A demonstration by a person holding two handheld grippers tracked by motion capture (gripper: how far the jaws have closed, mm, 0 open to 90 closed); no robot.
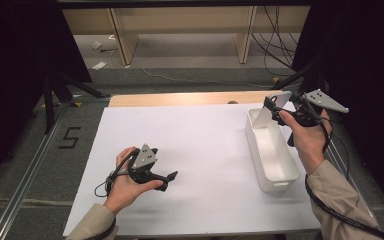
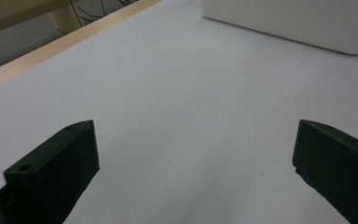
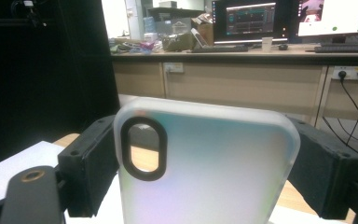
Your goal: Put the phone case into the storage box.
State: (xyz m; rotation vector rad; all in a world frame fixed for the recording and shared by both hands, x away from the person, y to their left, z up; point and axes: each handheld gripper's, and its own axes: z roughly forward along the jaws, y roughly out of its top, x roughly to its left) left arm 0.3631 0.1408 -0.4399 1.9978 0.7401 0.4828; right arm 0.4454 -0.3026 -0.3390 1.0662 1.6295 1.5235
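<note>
- A frosted, see-through phone case (image 3: pixel 205 163) is gripped by the right tool (image 1: pixel 275 106), clamped across its two long edges and held upright.
- In the high view the phone case (image 1: pixel 271 109) is seen raised over the far end of a white bin (image 1: pixel 280 172), which stands at the right side of the bench (image 1: pixel 190 150); whether its lower edge touches the bin rim cannot quite be told from that angle.
- The left tool (image 1: pixel 172 177) is held low over the white sheet near the front left, its jaws spread wide with nothing between them; in the left gripper view, bare sheet is seen between them, with the side wall of the bin (image 2: pixel 289 23) farther off.
- The case is judged to be very light and thin, soft enough to flex, so it is likely to bow or pop out if squeezed hard. Its smooth surface may slide on the pads.
- A hold across the long edges near the middle, as it is taken now, is thought the safest; the thin wall beside the oval camera cut-out (image 3: pixel 143 148) is best avoided.
- The grip itself is shown up close in the right gripper view: both pads are pressed against the case's sides, with the cut-out at the upper left.
- The case's place over the bin and the distance between the two hands are made plain by the high view.
</note>
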